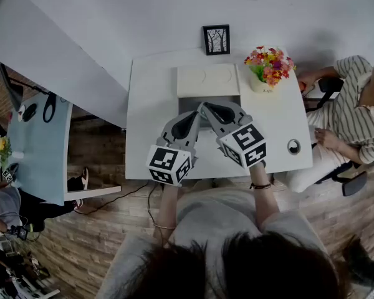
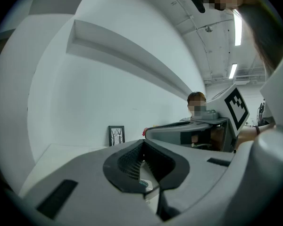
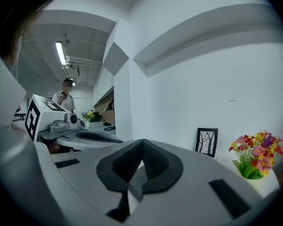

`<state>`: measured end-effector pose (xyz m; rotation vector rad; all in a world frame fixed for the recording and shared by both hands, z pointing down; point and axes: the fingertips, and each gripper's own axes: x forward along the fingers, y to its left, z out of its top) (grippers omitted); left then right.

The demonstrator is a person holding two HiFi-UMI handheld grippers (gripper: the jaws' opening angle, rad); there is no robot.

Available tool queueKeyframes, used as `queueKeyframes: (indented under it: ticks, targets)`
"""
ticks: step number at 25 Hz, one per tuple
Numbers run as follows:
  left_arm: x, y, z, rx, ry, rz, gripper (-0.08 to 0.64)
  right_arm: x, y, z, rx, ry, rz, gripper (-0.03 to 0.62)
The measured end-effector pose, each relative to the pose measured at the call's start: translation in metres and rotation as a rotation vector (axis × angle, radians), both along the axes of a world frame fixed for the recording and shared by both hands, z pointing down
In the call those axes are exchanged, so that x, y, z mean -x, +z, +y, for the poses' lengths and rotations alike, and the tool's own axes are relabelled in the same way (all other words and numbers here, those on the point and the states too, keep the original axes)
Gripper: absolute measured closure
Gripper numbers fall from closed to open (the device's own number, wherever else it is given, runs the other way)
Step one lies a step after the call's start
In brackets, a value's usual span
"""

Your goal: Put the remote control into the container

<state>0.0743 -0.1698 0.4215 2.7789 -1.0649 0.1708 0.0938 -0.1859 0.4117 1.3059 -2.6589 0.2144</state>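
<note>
A cream container (image 1: 207, 80) sits at the back middle of the white table (image 1: 149, 117), with its grey open part (image 1: 188, 102) just in front. Both grippers hover over that grey part, tips almost touching. My left gripper (image 1: 196, 114) has its jaws together with nothing pinched between them, as the left gripper view (image 2: 142, 145) also shows. Through the hollow behind its tips I see a small white thing with a teal spot (image 2: 142, 183), perhaps the remote control, though I cannot tell. My right gripper (image 1: 204, 108) (image 3: 142, 143) is shut and empty.
A pot of flowers (image 1: 269, 65) stands at the table's back right and a small framed picture (image 1: 216, 39) leans on the wall. A round hole (image 1: 293, 146) is near the right edge. A person in a striped shirt (image 1: 355, 111) sits right of the table.
</note>
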Motion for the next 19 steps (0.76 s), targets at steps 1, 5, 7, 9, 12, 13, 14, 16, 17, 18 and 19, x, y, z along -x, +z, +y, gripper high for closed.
queueKeyframes:
  ticks: [1, 5, 7, 9, 12, 13, 14, 16, 17, 18, 19]
  targets:
    - [0.000, 0.000, 0.001, -0.003, -0.002, 0.000, 0.557, 0.000, 0.000, 0.001, -0.003, -0.004, 0.000, 0.594]
    - [-0.001, -0.002, 0.003, -0.018, -0.012, 0.001, 0.557, -0.001, 0.000, 0.004, -0.016, -0.023, -0.007, 0.594]
    - [-0.003, -0.004, 0.005, -0.028, -0.013, 0.000, 0.557, -0.001, -0.001, 0.007, -0.027, -0.033, -0.008, 0.595]
    - [-0.004, -0.005, 0.007, -0.036, -0.013, 0.000, 0.557, -0.001, -0.003, 0.011, -0.039, -0.043, -0.002, 0.594]
    - [-0.005, -0.008, 0.012, -0.044, -0.013, 0.005, 0.557, -0.001, -0.007, 0.017, -0.052, -0.055, 0.004, 0.594]
    - [-0.006, -0.009, 0.014, -0.046, -0.012, 0.006, 0.557, -0.001, -0.008, 0.018, -0.055, -0.058, 0.005, 0.594]
    - [-0.008, -0.009, 0.016, -0.048, -0.011, 0.007, 0.557, -0.001, -0.009, 0.020, -0.056, -0.061, 0.007, 0.595]
    - [-0.011, -0.009, 0.019, -0.049, -0.007, 0.007, 0.557, -0.003, -0.008, 0.022, -0.058, -0.064, 0.008, 0.594]
    - [-0.012, -0.009, 0.020, -0.049, -0.006, 0.007, 0.557, -0.004, -0.008, 0.024, -0.058, -0.064, 0.007, 0.594]
    - [-0.013, -0.009, 0.021, -0.050, -0.004, 0.005, 0.557, -0.005, -0.008, 0.025, -0.059, -0.064, 0.007, 0.594]
    - [-0.015, -0.009, 0.022, -0.051, -0.003, 0.004, 0.557, -0.006, -0.008, 0.025, -0.059, -0.064, 0.006, 0.594]
